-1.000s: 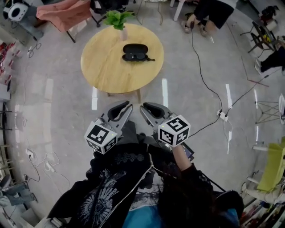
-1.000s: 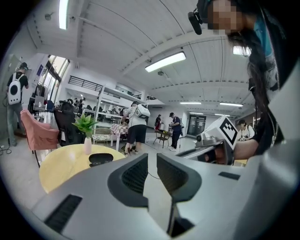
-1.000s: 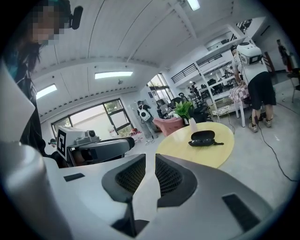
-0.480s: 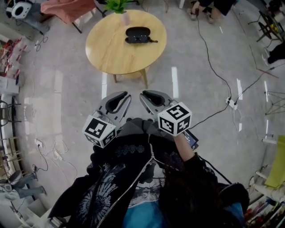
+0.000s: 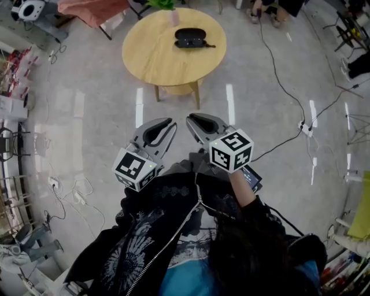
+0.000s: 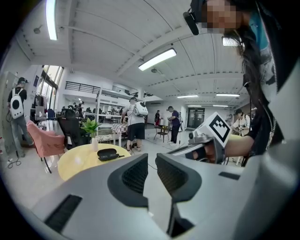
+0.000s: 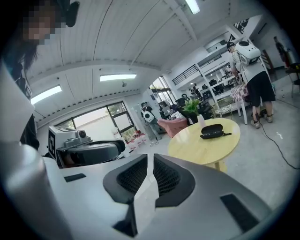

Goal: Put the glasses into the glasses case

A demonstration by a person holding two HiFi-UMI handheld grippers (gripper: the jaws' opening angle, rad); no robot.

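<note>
The tabletop [image 5: 156,58] has drifted toward the top of my head view, well ahead of me.
My right gripper's [image 5: 193,119] jaws have just been closing and nearly touch, empty; my left gripper's [image 5: 169,124] stand slightly apart, empty. The glasses [image 5: 196,43] lie against the glasses case [image 5: 189,34] near the tabletop's far edge.

Open floor [image 5: 185,110] leads up to the round bench [image 5: 162,63], its near half free, while a vase [image 5: 174,16] stands near the case [image 5: 190,36] at the far edge and a cable [image 5: 272,65] trails along the right.
</note>
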